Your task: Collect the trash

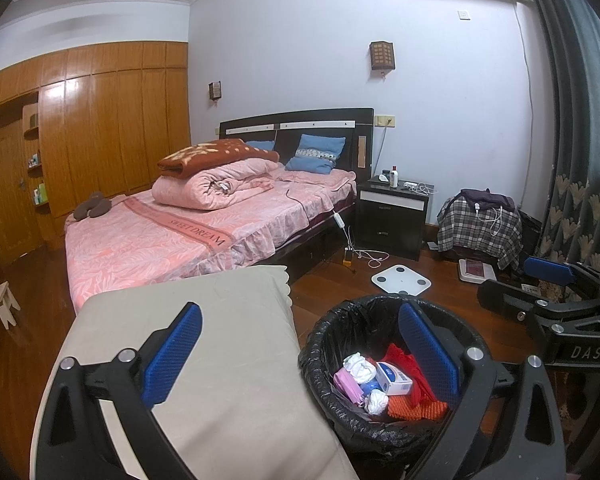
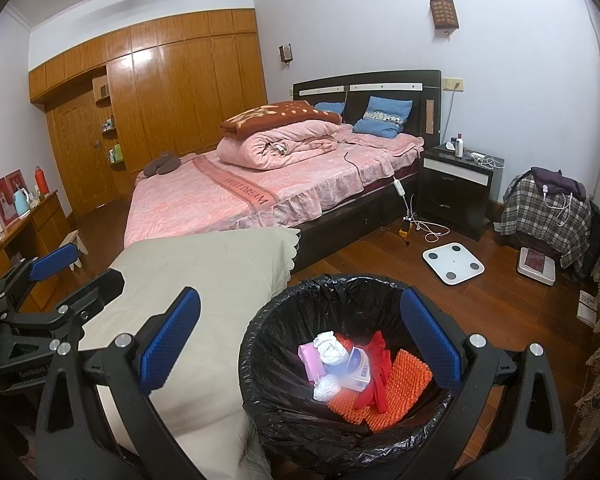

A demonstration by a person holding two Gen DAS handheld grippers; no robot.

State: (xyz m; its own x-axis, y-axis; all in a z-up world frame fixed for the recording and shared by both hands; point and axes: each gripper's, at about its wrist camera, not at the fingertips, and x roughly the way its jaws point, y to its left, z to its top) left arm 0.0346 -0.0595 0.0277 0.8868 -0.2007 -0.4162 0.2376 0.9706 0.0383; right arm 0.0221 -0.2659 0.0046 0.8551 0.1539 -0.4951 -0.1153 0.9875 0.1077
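Observation:
A black-bagged trash bin (image 1: 332,344) (image 2: 284,320) stands on the wooden floor beside a beige cushion. It holds crumpled white tissues (image 1: 360,366) (image 2: 332,346), a small white-and-blue box (image 1: 394,378) (image 2: 358,368), a pink packet (image 1: 348,386) (image 2: 312,362), red cloth (image 2: 378,372) and an orange textured mat (image 1: 418,408) (image 2: 400,388). My left gripper (image 1: 300,352) is open and empty above the bin's left rim. My right gripper (image 2: 300,340) is open and empty over the bin. Each gripper shows at the edge of the other's view (image 1: 548,276) (image 2: 56,264).
A beige cushion (image 1: 204,340) (image 2: 204,288) lies left of the bin. Behind it is a pink bed (image 1: 188,232) (image 2: 236,196), a black nightstand (image 1: 392,216), a white scale (image 1: 400,278) (image 2: 454,266), a plaid-covered seat (image 1: 480,224) and floor cables. A wooden desk (image 2: 24,236) stands left.

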